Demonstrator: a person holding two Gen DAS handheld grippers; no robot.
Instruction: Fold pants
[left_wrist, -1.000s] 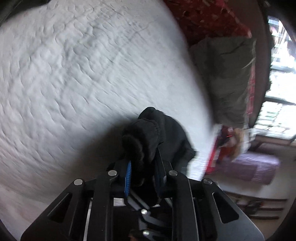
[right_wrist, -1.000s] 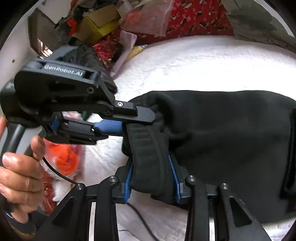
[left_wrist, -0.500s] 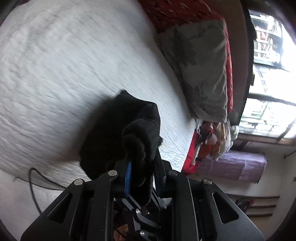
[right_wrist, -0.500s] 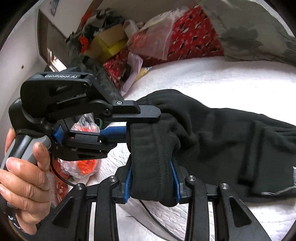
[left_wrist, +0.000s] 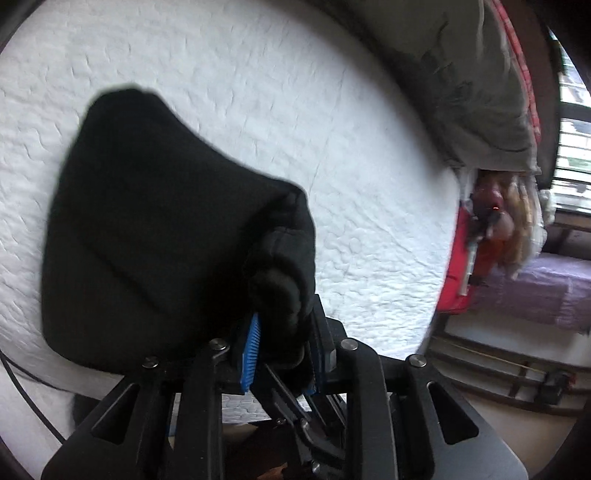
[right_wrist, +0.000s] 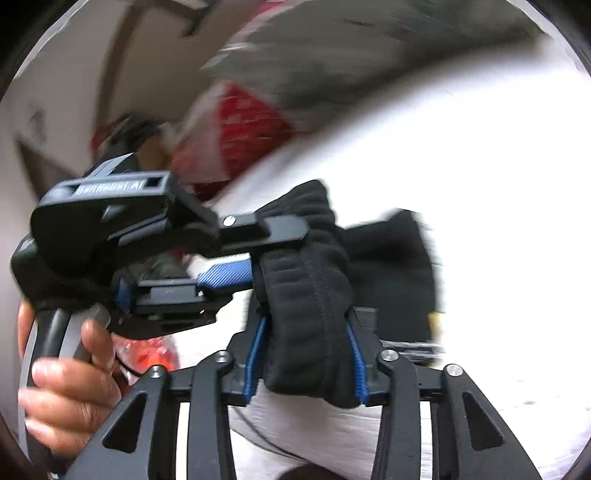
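Both tongs, left (left_wrist: 282, 354) and right (right_wrist: 306, 354) (opening), grip pants (left_wrist: 155, 229).

Home bedroom: white quilted bed (left_wrist: 258, 92), grey pillow (left_wrist: 461, 92).

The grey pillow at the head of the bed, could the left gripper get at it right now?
Probably not yet: the left gripper has the black pants bunched between its opening jaws. Otherwise only bare white bedspread lies before the grey pillow.
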